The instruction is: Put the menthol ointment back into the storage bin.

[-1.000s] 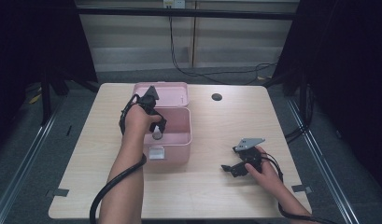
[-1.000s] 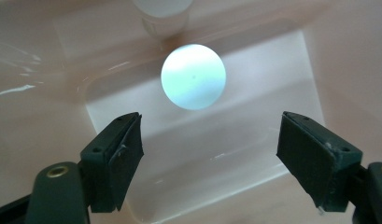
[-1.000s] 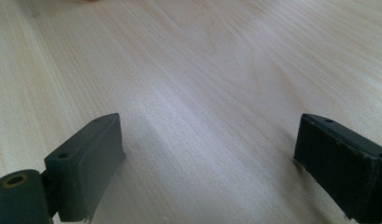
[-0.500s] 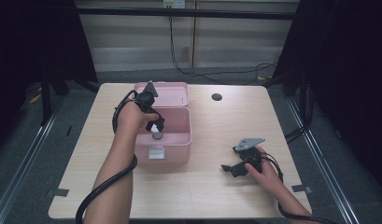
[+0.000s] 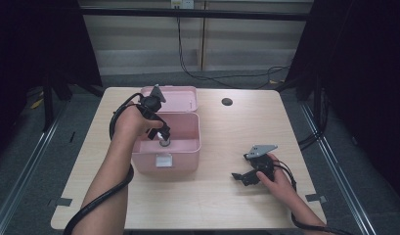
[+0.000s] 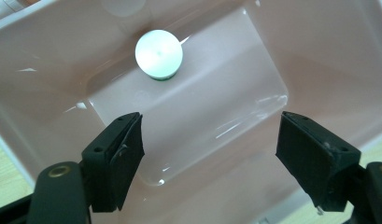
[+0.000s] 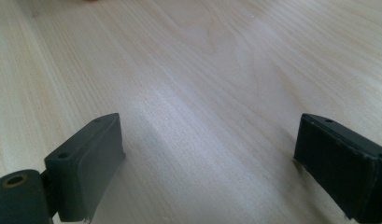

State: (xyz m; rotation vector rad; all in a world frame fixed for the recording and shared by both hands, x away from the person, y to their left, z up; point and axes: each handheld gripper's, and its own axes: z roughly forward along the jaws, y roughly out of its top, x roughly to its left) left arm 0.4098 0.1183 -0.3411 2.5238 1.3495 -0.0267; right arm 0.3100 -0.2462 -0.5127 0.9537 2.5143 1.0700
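An open pink box (image 5: 188, 147) stands left of the table's middle, its lid (image 5: 180, 98) folded back. On its floor lies a small round thing with a white top and green base (image 6: 159, 53), also seen from above as the small round thing (image 5: 165, 143). My left gripper (image 5: 162, 133) hangs over the box pointing down, and in its own view the left gripper (image 6: 209, 140) is open and apart from the round thing. My right gripper (image 5: 241, 177) rests low on the table at the right, and the right gripper (image 7: 207, 158) is open over bare wood.
A small dark round disc (image 5: 227, 102) sits in the tabletop at the back right of the box. The box front carries a white latch (image 5: 163, 160). Cables trail from both grippers. Dark floor surrounds the wooden table (image 5: 222, 205).
My left hand has lifted a little over the box, and the forearm has swung to the left. The round thing stays on the box floor. The right hand has not moved.
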